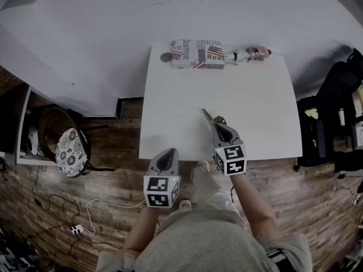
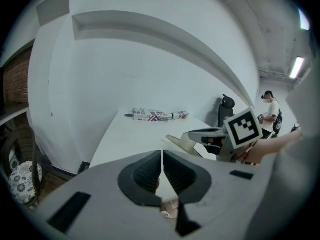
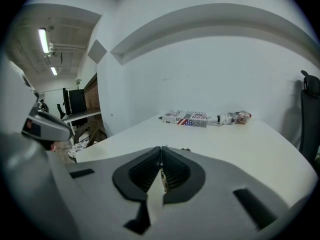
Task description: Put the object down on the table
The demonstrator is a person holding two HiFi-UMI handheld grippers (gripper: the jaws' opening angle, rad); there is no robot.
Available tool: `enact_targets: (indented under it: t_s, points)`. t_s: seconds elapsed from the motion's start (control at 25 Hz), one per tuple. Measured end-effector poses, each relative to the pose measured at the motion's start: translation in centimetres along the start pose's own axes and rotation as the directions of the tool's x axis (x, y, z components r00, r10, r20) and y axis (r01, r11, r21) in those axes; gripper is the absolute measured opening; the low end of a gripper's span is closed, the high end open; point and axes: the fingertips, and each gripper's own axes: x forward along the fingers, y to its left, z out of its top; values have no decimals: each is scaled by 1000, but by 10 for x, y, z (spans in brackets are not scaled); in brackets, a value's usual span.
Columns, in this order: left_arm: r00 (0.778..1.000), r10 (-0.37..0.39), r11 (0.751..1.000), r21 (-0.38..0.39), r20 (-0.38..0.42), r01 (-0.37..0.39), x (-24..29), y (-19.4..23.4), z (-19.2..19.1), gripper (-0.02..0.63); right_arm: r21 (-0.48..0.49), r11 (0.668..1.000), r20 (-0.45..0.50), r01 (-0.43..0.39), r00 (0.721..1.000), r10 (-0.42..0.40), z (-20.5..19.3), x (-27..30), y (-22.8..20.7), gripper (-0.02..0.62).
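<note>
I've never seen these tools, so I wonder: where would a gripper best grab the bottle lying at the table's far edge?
Probably mid-length on the bottle, from above, jaws across it: it lies on its side with one end close to the printed box, leaving its long sides free.

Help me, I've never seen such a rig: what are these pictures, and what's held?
A person, no robot, holds a two-jaw tool in each hand. One picture comes from a camera on their head, looking down; the others from cameras riding on each tool. At the far edge of the white table lie a printed box and a plastic bottle. The right hand-held gripper is shut on a thin pale piece over the table; I cannot tell what it is. The left hand-held gripper is shut, empty.
</note>
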Motion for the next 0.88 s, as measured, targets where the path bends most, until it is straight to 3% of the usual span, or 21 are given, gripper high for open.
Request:
enact_targets:
  t_s: [0.88]
  points:
    - [1000, -12, 1000, -8, -5, 12, 1, -1, -3, 14, -64, 997, -50, 40, 998, -43, -7, 17, -20, 29]
